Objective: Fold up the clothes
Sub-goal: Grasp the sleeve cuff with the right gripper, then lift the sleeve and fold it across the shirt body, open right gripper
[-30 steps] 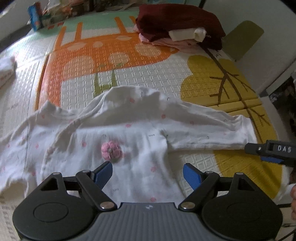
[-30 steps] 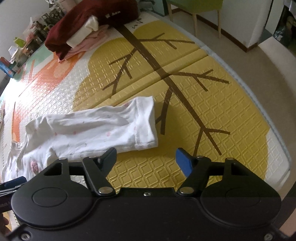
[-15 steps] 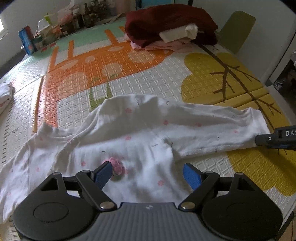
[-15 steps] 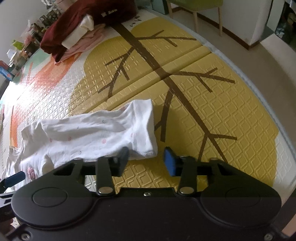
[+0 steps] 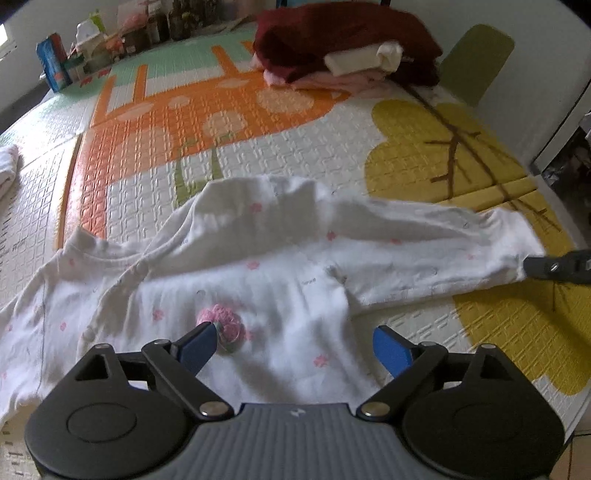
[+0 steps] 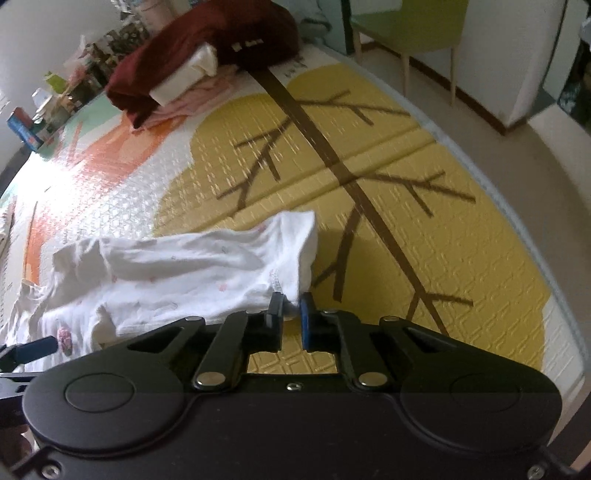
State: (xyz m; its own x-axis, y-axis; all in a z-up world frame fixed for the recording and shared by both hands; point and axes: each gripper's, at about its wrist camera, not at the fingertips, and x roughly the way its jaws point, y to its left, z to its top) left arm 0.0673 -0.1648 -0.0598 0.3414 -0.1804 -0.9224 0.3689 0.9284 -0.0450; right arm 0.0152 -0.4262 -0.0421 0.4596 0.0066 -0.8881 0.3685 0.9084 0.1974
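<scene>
The right gripper [image 6: 290, 308] is closing its two fingers on the end of the white shirt's [image 6: 177, 273] sleeve [image 6: 295, 251]. The sleeve end is lifting a little off the play mat [image 6: 424, 258], just left of the brown tree trunk [image 6: 354, 181]. A pile of clothes [image 6: 199, 62] is sitting at the trunk's far end. Left of the shirt, something blue is poking in, maybe the left gripper [image 6: 35, 349].

A quilted play mat [image 5: 295, 155] printed with an orange shape and a yellow tree covers the floor, a green chair [image 6: 410, 33] stands past its far edge, and a blue box [image 5: 53, 61] sits among clutter in the far corner.
</scene>
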